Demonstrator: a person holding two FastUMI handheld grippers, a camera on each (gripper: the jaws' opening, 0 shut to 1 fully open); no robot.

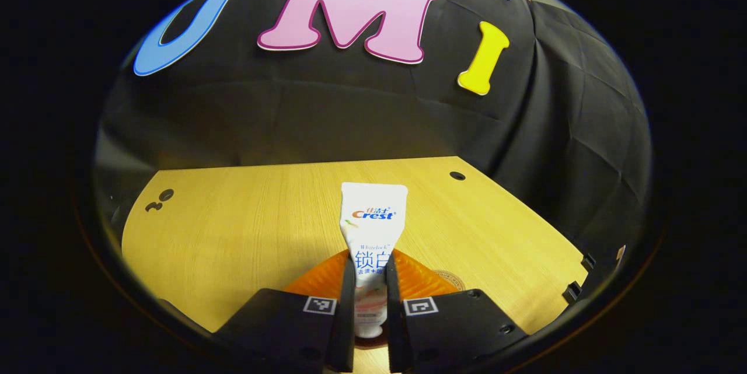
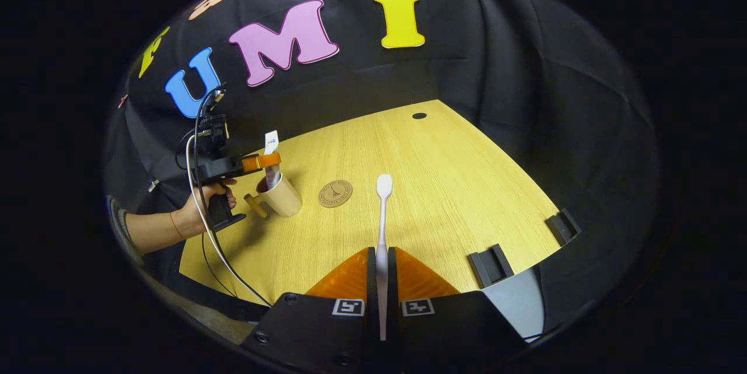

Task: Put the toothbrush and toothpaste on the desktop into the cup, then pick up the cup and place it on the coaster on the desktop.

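Desk: pale wood desktop, black cloth wall behind.
Left gripper: clamped on toothpaste, tube upright, its lower end in the cup.
Right gripper: clenched on toothbrush, head pointing forward above the desk.
Coaster: flat on desk, just beside cup.

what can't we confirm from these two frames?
- Left gripper view: the cup's inside, hidden behind the left gripper and the toothpaste it clamps.
- Right gripper view: whether the toothpaste's lower end is already in the cup; too small and far off.
- Right gripper view: toothbrush handle end, hidden between the right gripper fingers.
- Coaster design: too small.
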